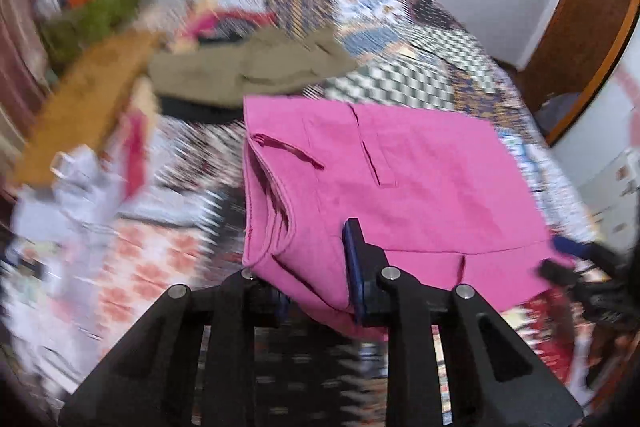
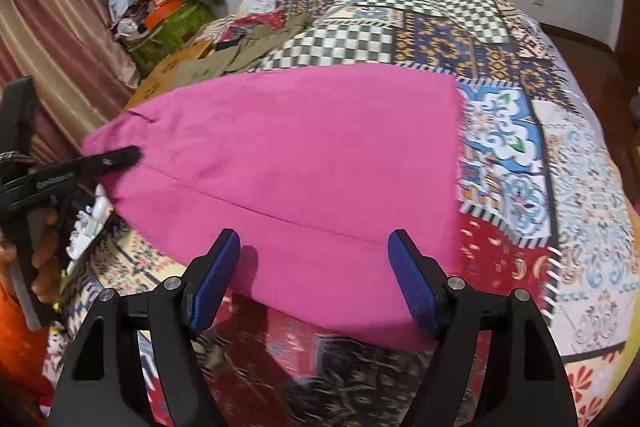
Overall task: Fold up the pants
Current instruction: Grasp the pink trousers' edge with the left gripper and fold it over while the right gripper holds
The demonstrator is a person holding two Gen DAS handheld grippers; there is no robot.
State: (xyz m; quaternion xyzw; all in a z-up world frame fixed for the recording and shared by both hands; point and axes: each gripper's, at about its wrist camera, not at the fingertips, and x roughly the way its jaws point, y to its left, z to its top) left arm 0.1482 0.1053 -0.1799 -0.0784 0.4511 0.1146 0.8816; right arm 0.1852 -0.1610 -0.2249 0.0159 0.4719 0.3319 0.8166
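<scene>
Pink pants [image 2: 304, 155] lie folded on the patchwork bedspread [image 2: 500, 131]. In the left wrist view the pants [image 1: 400, 179] show their waistband and pockets. My left gripper [image 1: 320, 287] has its blue-padded fingers around the near waist edge, with cloth between them; the left finger is hidden under the fabric. It also shows in the right wrist view [image 2: 120, 159] at the pants' left end. My right gripper [image 2: 316, 279] is open, its blue pads [image 2: 412, 287] over the near pink edge, holding nothing. It shows in the left wrist view [image 1: 560, 263] at the right corner.
Olive-khaki clothing [image 1: 248, 71] and a tan garment [image 1: 84, 115] lie beyond the pants. A white garment [image 1: 76, 187] lies left. A green box with clutter [image 2: 168, 23] stands by the curtain [image 2: 52, 27]. A wooden door [image 1: 580, 39] is at right.
</scene>
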